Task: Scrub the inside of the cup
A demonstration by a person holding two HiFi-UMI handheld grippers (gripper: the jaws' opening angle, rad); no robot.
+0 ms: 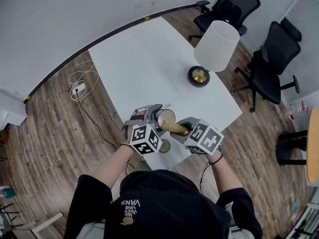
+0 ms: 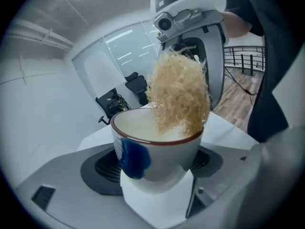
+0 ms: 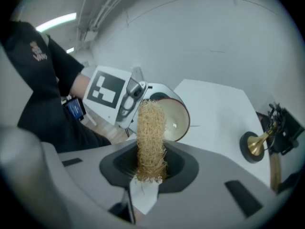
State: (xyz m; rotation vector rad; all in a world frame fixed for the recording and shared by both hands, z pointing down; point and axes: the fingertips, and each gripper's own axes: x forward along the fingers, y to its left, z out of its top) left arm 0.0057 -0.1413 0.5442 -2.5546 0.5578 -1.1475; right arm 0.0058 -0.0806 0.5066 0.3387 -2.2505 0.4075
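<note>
White desk (image 1: 149, 59) on wood-plank floor (image 1: 55, 128) beside a pale wall; brass-footed lamp (image 1: 212, 49) at the far side, black office chairs (image 1: 271, 59) beyond. Above the desk's near edge, left gripper (image 1: 155, 117) with jaws clenched on a white cup (image 2: 157, 147), red-rimmed and blue-marked, mouth tilted toward the right gripper (image 1: 187, 130). Right jaws clamped on a tan fibre scrubber (image 3: 150, 142), tip dipped inside the cup's mouth.

Office: white table (image 1: 149, 59), swivel chairs (image 1: 271, 59), glass partition (image 2: 119, 46).
</note>
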